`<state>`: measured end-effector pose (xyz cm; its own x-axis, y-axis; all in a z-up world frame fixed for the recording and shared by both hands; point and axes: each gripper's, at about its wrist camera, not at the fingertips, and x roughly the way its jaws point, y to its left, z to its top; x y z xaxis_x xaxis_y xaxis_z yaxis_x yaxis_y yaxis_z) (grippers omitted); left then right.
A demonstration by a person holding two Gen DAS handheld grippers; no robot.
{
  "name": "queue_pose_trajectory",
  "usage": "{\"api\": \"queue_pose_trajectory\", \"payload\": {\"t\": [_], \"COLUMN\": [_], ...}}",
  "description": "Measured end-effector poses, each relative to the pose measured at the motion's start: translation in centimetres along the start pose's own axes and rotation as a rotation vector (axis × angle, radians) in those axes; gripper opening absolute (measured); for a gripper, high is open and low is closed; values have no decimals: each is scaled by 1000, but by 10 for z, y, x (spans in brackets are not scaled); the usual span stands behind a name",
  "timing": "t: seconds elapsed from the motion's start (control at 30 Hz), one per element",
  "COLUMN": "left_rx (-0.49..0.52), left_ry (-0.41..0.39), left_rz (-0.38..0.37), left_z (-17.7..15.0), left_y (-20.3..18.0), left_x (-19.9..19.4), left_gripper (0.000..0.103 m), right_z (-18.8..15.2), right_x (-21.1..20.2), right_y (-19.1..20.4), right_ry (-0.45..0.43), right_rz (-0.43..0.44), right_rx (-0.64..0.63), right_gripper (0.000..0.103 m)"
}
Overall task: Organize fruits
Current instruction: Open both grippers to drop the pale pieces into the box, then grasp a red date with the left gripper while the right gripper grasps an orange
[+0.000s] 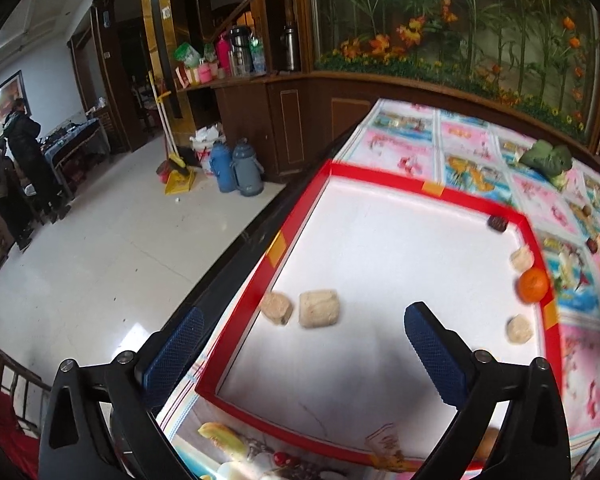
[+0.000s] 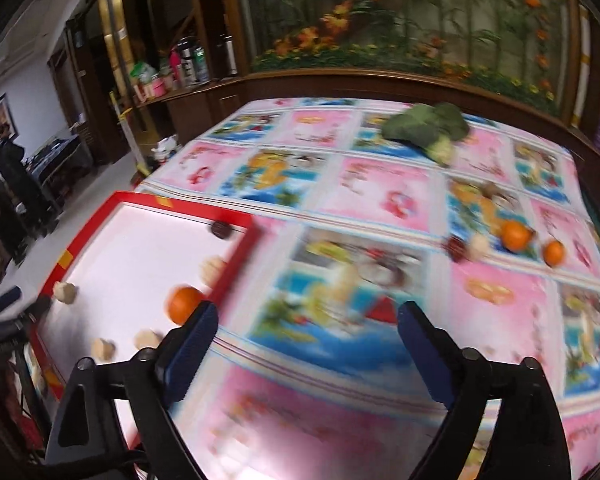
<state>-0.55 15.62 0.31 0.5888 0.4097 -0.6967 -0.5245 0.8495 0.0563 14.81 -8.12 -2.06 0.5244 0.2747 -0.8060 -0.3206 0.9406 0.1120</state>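
**Red-rimmed tray holds 1 orange, 1 dark fruit and pale pieces**

The tray (image 1: 380, 280) lies at the tabletop's (image 2: 380, 192) left edge. In it sit 1 orange (image 1: 533, 284) against the right wall, 1 dark fruit (image 1: 497, 223) in the far corner, and 4 pale lumps (image 1: 318, 308). Out on the patterned cloth lie 2 more oranges (image 2: 516, 235), 1 dark fruit (image 2: 456, 249) and 1 green vegetable (image 2: 424, 124). The left claw (image 1: 306, 344) gapes wide over the tray, holding nothing; the right claw (image 2: 306, 336) gapes wide and empty above the cloth, just right of the tray.
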Motion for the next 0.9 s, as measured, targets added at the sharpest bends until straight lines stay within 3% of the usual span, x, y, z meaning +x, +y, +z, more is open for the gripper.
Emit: {"api": "queue_pose_trajectory", "payload": {"t": [0.17, 0.37, 0.6, 0.67, 0.73, 0.8, 0.9], "left_rx": [25, 153, 262, 284, 308, 325, 352], "left_ry": [-16, -6, 18, 13, 10, 17, 34], "left_rz": [-73, -177, -264, -279, -299, -317, -357], "left_z": [1, 1, 8, 13, 18, 19, 24], "left_y": [-28, -91, -147, -160, -178, -195, -226], "left_x": [-11, -17, -19, -19, -15, -11, 4], "left_gripper": [102, 102, 102, 102, 102, 102, 101], "right_z": [-27, -48, -27, -15, -3, 9, 26], "right_x": [-14, -20, -2, 10, 22, 35, 52], "right_y": [-70, -154, -200, -209, -216, -223, -231], "right_ry": [28, 65, 5, 3, 7, 10, 14], "right_rz": [-75, -140, -235, -252, -261, -272, -275], "right_rx": [126, 318, 297, 275, 269, 263, 245], "right_gripper": [103, 103, 101, 96, 81, 75, 73]}}
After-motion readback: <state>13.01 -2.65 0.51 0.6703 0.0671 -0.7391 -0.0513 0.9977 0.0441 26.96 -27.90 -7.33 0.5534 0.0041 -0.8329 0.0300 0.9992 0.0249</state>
